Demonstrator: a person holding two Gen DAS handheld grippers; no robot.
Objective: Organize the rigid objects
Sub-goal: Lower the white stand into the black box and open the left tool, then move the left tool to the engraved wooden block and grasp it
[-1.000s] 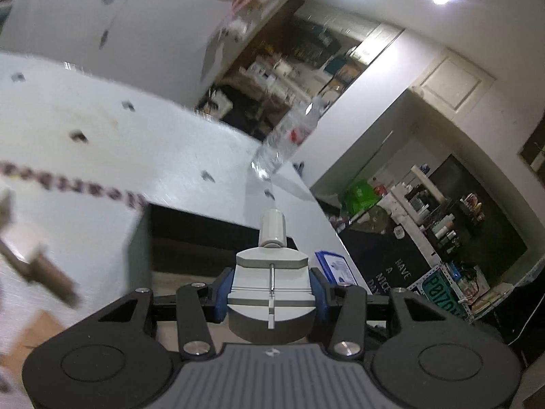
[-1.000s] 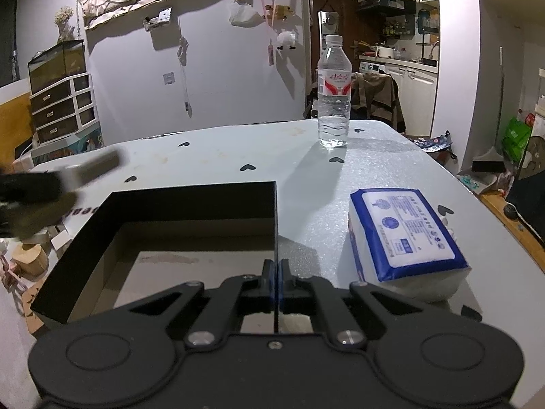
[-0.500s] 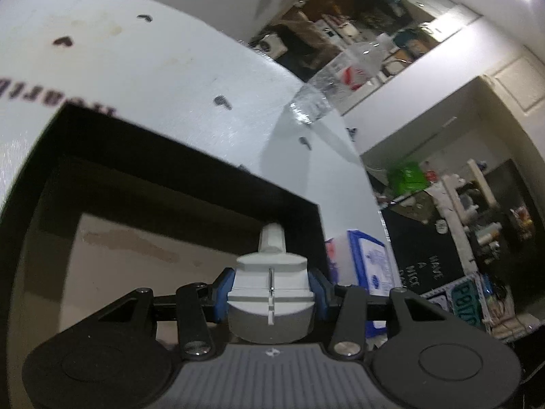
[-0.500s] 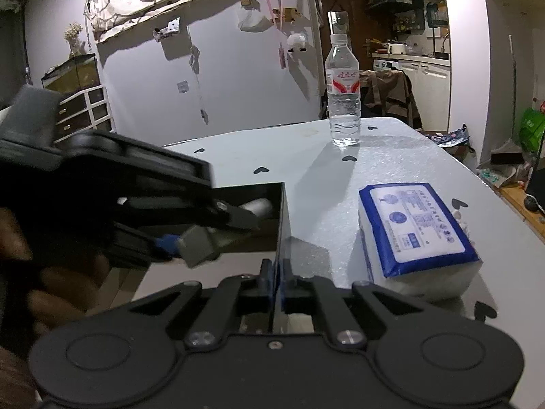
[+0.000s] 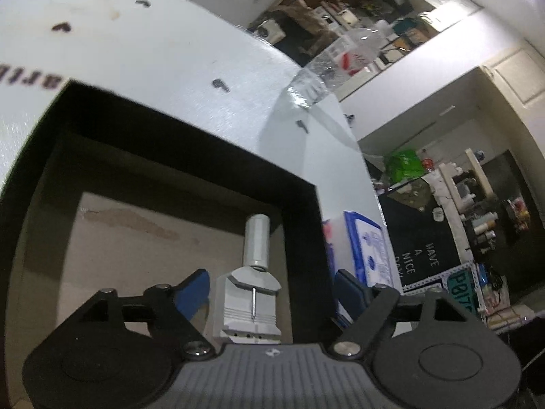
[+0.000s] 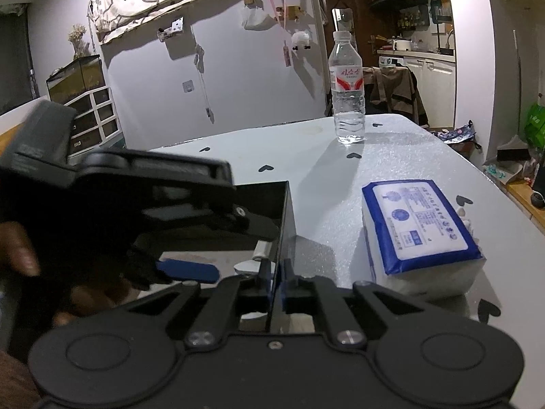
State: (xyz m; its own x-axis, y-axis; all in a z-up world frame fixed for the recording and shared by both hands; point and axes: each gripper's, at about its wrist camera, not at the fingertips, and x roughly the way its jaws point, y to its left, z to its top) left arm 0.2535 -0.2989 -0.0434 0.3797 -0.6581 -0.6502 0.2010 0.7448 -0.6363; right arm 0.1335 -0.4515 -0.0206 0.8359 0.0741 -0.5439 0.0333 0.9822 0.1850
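White, heart-dotted bench carries what we see. Our left tool sits over the black box; its jaws have just been opening and now stand wide, with the grey watch tool between them, pads clear of it, lying in the box by the right wall. Our right tool is pinched tight on that wall's edge. Further right lie a tissue pack and, behind it, a bottle.
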